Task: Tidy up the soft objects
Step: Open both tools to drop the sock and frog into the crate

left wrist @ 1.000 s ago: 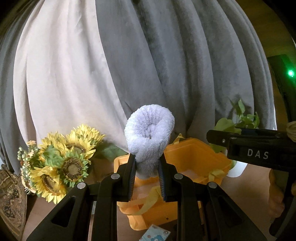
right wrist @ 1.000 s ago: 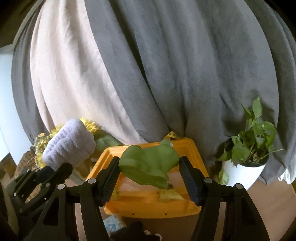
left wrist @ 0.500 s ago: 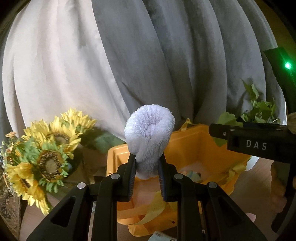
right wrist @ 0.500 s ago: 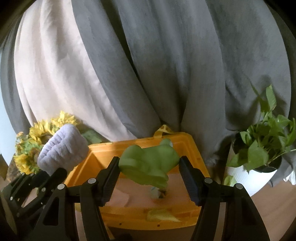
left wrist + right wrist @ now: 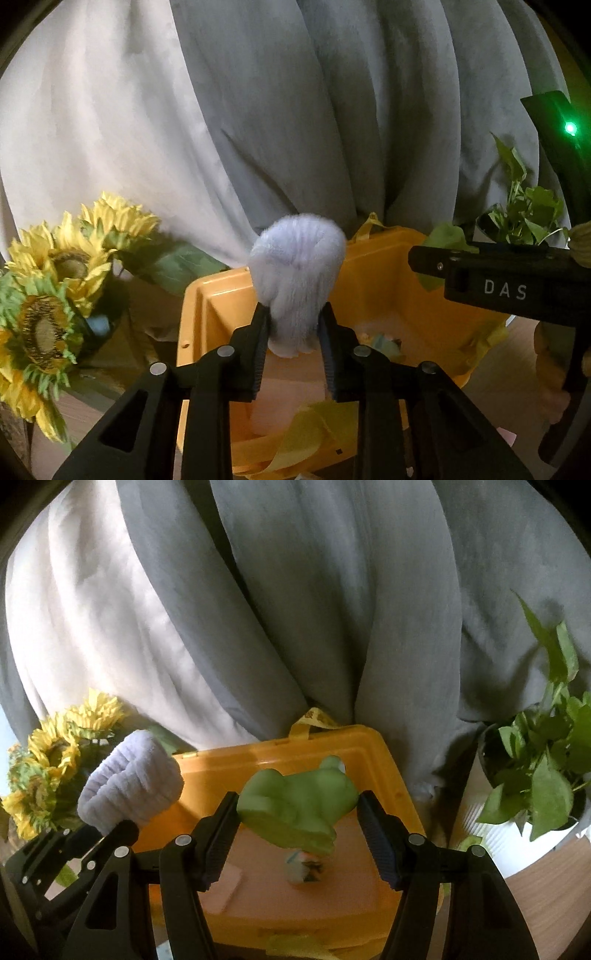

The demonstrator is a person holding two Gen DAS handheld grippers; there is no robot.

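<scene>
Grey and pale curtains [image 5: 258, 110] hang behind everything, and the wooden table [image 5: 546, 893] carries, from left to right, the sunflowers [image 5: 62, 280], the orange bin [image 5: 373, 746] and the potted plant [image 5: 539, 775]; over the last second you have carried both grippers forward, so the bin now fills far more of each view and its floor, with a small toy [image 5: 304, 866] lying on it, has come into sight; my reading is that both soft things are now above the bin and nearly ready to drop.

Your left gripper [image 5: 293, 339] is clamped on the lavender plush roll [image 5: 299, 273]; the roll stands upright from the pads toward twelve o'clock, long axis vertical, its rounded folded end uppermost, hanging over the bin's left half.

Your right gripper [image 5: 297, 821] is closed against the green foam frog [image 5: 299, 805], one pad at each end; the frog's long axis lies across the view from nine to three o'clock, its eye bump aimed toward one o'clock, and it hovers over the middle of the bin, directly above the small toy.

You might lower a little before letting go, since light pieces like these could bounce off the rim.
</scene>
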